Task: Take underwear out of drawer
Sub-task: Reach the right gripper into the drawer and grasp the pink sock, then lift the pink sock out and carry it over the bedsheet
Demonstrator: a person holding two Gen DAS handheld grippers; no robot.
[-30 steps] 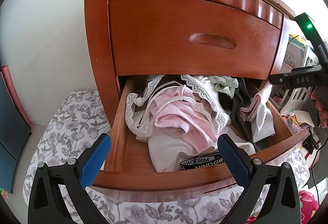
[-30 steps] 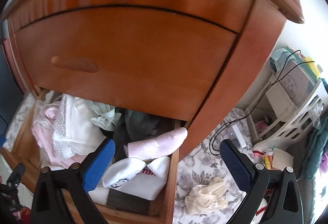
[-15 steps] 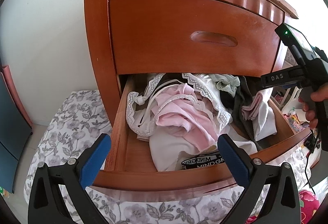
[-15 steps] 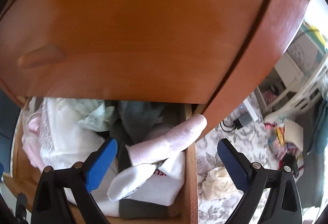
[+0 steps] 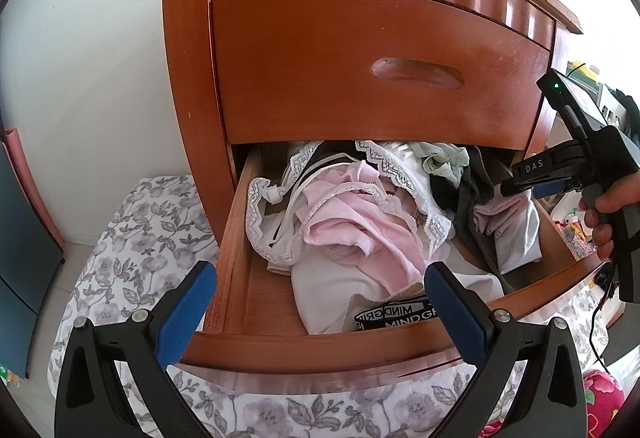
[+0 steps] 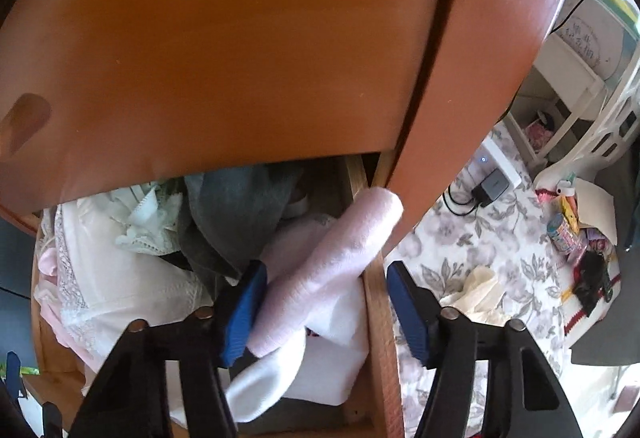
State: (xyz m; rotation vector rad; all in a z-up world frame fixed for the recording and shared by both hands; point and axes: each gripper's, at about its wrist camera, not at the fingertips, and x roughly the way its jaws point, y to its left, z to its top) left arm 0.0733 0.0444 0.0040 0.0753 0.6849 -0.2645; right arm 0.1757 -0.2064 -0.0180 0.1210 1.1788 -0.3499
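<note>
The lower drawer of a wooden nightstand is pulled out and stuffed with underwear: a pink piece, white lace-edged pieces, grey cloth and a black printed waistband. My left gripper hangs open in front of the drawer, holding nothing. A hand points my right gripper steeply down at the drawer's right end, jaws closing. Its left pad touches a pink rolled cloth. The right pad is outside the drawer's side wall, clear of the cloth. The left wrist view shows this gripper over the roll.
The closed upper drawer overhangs the back of the open one. A floral mat covers the floor. To the right lie a cream cloth, a power strip with charger, a white plastic rack and small clutter.
My right gripper has come down and rolled toward the drawer's right end, and its jaws have narrowed around the pink roll. The left gripper has stayed put.
</note>
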